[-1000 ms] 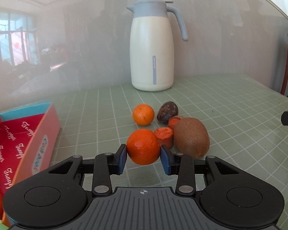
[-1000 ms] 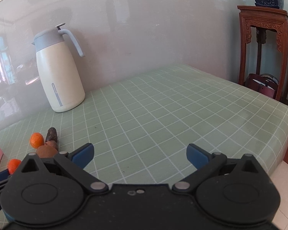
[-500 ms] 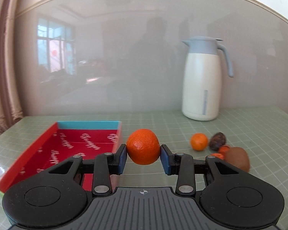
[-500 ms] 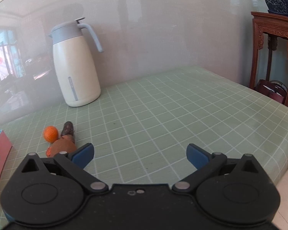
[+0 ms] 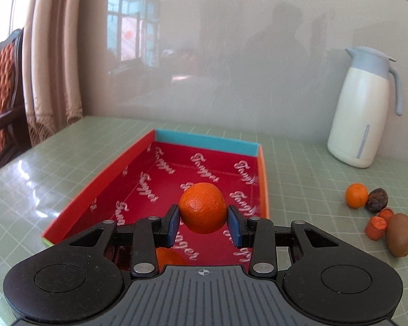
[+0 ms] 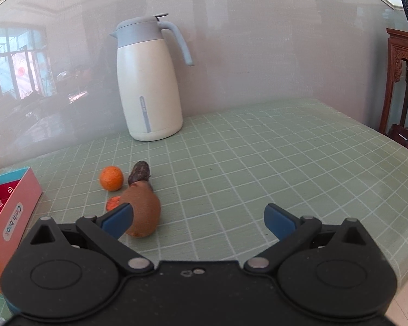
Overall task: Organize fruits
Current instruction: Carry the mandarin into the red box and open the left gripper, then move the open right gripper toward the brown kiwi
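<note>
**Two grippers, one dimpled orange**

Left wrist: the left gripper (image 5: 203,224) clamps a round, pebbly-skinned orange (image 5: 202,207) above the glossy red cardboard box (image 5: 138,157).

Right wrist: the right gripper (image 6: 198,217) gapes wide over the gridded tablecloth (image 6: 258,163), near a fuzzy oval kiwi (image 6: 145,212) and the smooth cream jug (image 6: 149,81).

Left tongs (image 5: 203,222) level, blue pads tight on a load; right tongs (image 6: 199,219) spread wide, empty.
</note>
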A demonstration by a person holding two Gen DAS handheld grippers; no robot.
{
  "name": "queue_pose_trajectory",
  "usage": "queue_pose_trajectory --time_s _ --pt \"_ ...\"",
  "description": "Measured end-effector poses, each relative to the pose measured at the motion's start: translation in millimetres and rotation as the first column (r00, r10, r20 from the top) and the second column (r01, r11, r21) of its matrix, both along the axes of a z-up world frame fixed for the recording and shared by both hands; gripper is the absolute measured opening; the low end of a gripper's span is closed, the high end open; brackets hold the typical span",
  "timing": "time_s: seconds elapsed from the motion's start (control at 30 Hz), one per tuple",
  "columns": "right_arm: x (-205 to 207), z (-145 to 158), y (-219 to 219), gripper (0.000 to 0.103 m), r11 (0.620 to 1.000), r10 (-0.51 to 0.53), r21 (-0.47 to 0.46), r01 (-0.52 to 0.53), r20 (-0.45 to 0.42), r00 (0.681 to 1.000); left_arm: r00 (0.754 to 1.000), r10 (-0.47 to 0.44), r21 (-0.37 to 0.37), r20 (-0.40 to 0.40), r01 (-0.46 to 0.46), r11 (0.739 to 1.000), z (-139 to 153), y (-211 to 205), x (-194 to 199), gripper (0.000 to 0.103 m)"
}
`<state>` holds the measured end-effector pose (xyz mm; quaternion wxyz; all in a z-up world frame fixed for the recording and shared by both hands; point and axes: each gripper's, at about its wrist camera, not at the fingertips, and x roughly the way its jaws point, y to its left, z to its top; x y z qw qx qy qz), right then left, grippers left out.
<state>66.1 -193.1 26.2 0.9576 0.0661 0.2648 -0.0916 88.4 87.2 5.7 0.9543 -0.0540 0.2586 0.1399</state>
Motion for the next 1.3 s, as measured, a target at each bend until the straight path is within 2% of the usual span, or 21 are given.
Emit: queue_pose_trajectory --time_s 0.3,0.53,0.7,0.77,0.8,0.83,0.9,0.97,1.1,1.3 --pt "2.1 0.0 6.7 0.103 1.000 0.014 0.002 -0.014 -0.001 1.000 0.998 0.037 -0.044 -0.050 -0.039 0.998 -8.5 11.2 2.6 0.038" --pt "1.9 -0.4 8.3 0.103 1.000 0.002 -0.010 -0.002 0.001 1.000 0.994 0.105 -0.033 -0.036 -0.106 0.994 -6.9 15.1 -1.1 0.038" --pt "2.2 -0.6 9.1 0.103 1.000 0.006 -0.013 -0.006 -0.005 1.000 0.993 0.116 -0.037 -0.031 -0.117 0.992 -4.6 16.2 -3.6 0.039" --pt "2.5 -0.9 9.0 0.103 1.000 0.006 -0.012 -0.006 -0.006 1.000 0.993 0.119 -0.040 -0.017 -0.120 0.992 -2.2 17.2 -5.9 0.043" --pt "2.7 -1.0 8.6 0.103 1.000 0.006 -0.011 -0.006 -0.006 1.000 0.993 0.121 -0.039 -0.010 -0.121 0.992 -0.8 17.6 -7.2 0.050" --pt "2.9 -1.2 8.6 0.103 1.000 0.006 -0.011 -0.006 -0.006 1.000 0.991 0.131 -0.034 -0.001 -0.131 0.991 1.2 17.9 -8.6 0.062" --pt "3.8 -1.7 9.1 0.103 1.000 0.008 -0.012 -0.008 -0.010 1.000 0.989 0.146 -0.015 0.027 -0.146 0.989 6.1 18.3 -13.5 0.070" --pt "4.3 -1.9 9.4 0.103 1.000 0.012 -0.011 -0.012 -0.010 1.000 0.988 0.144 0.002 0.051 -0.145 0.989 11.7 19.1 -17.0 0.071" --pt "6.2 -2.8 10.2 0.103 1.000 0.029 0.003 -0.029 -0.012 1.000 0.983 0.162 0.017 0.082 -0.164 0.986 20.4 25.3 -26.6 0.082" --pt "13.8 -7.7 15.1 0.103 0.998 0.061 0.024 -0.060 -0.029 0.998 0.973 0.185 0.049 0.136 -0.194 0.980 33.0 42.7 -47.7 0.085"
